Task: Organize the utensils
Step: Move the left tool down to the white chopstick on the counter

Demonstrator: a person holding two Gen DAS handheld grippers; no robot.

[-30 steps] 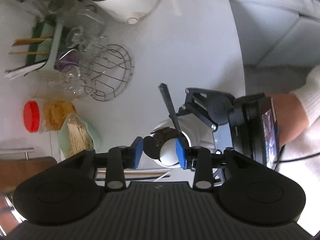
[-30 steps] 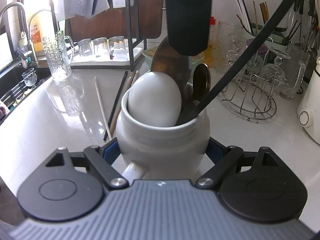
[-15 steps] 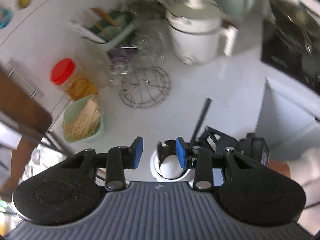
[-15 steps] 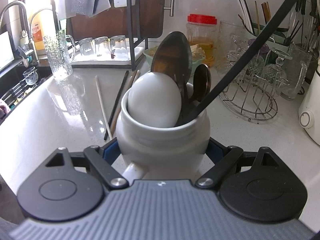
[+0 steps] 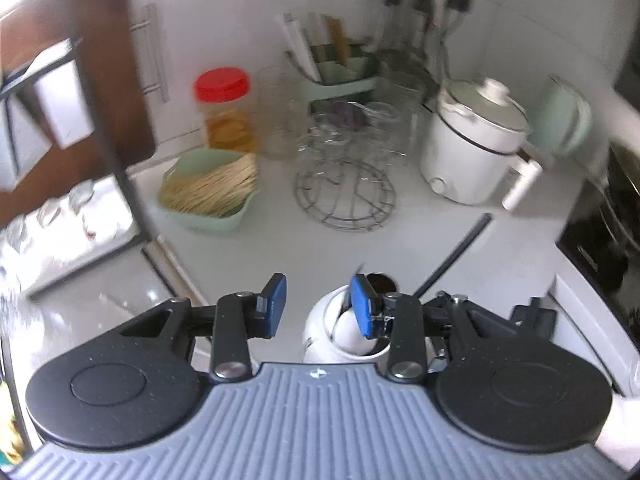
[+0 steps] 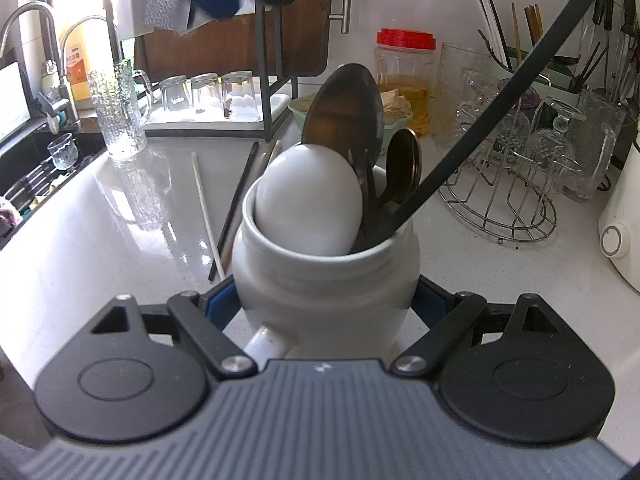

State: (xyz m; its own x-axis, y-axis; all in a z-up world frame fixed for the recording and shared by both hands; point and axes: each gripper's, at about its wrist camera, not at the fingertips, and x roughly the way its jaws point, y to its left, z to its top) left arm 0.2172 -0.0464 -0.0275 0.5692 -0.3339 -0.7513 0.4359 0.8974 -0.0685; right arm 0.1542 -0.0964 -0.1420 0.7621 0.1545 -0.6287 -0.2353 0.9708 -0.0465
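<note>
White counter lies bare to my near left, ending at the sink's edge far left; chopsticks lie just beyond. My right gripper clamps the white utensil crock, spoons upright inside. My left gripper hangs above it, jaws half apart, empty.

A home kitchen; a white countertop runs to a sink with a tap (at the left); upturned glasses drain on a rack; a white electric cooker and a red-lidded jar stand by.
</note>
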